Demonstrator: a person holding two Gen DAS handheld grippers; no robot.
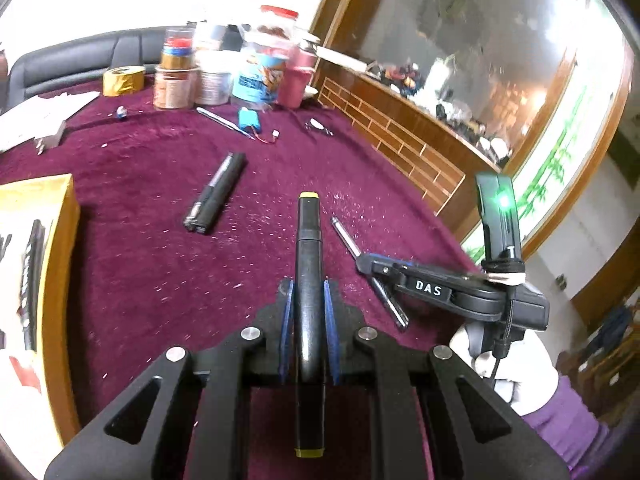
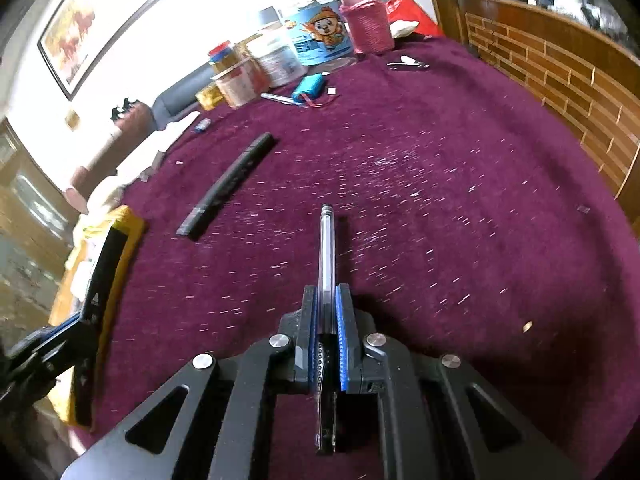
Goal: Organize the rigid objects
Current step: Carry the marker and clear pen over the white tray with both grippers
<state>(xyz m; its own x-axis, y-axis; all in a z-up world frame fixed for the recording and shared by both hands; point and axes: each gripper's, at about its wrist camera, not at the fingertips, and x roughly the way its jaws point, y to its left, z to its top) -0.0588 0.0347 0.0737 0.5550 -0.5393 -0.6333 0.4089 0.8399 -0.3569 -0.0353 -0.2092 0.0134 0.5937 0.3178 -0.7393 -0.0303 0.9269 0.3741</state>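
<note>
My left gripper [image 1: 309, 312] clamps the black marker [image 1: 308, 248], pointing up-frame. My right gripper [image 2: 327, 320] pinches the clear pen [image 2: 327, 248], which juts up-frame at centre.

The left gripper [image 1: 309, 312] points forward and downward, its two black fingers with blue pads [image 1: 286, 320] pressed against a black marker [image 1: 308, 264] that runs lengthwise between them and sticks out past the tips. To its right, the right gripper [image 1: 362, 265] reaches in from the side, held by a white-gloved hand [image 1: 500, 356] with a purple sleeve [image 1: 568, 420] behind it. In its own view, the right gripper [image 2: 327, 304] also tilts downward, jaws clamped tight on a thin clear pen [image 2: 327, 248] that extends straight ahead beyond the fingertips.
</note>
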